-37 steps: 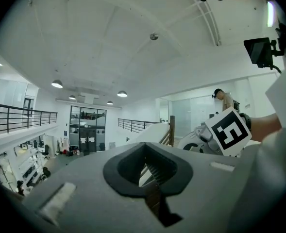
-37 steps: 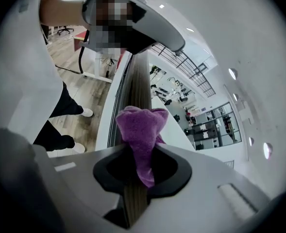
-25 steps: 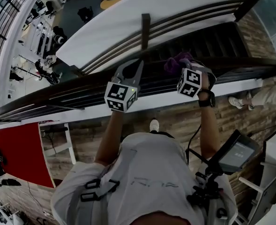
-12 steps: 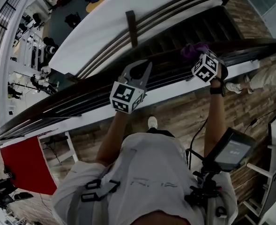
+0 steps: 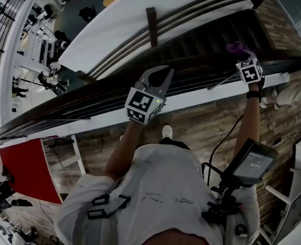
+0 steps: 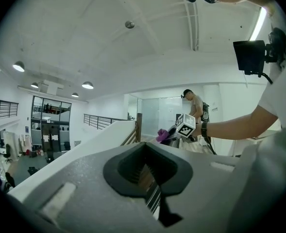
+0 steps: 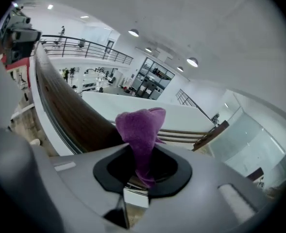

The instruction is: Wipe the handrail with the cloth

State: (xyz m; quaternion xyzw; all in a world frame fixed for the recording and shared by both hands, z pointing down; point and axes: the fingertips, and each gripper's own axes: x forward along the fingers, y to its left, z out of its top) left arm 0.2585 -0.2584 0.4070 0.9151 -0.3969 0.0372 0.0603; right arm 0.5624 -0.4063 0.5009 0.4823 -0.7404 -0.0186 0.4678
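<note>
One soft, light cloth [image 7: 142,130] is bunching, pinched mid-fold by the right gripper [image 5: 240,55] over the handrail [image 5: 89,93]; the left gripper [image 5: 159,75] is hovering pressed together, empty.

Holds the left gripper [image 5: 158,74] over the middle of the handrail [image 5: 89,93], fingers together on nothing. Keeps the right gripper [image 5: 240,56] well apart at the rail's far right, fingers closed on the cloth [image 5: 237,47], which sits at the rail's far edge. Stands on the floor [image 5: 201,126] on the rail's near side, with the staircase [image 5: 211,40] behind the rail and a lower hall [image 5: 84,14] at upper left.
</note>
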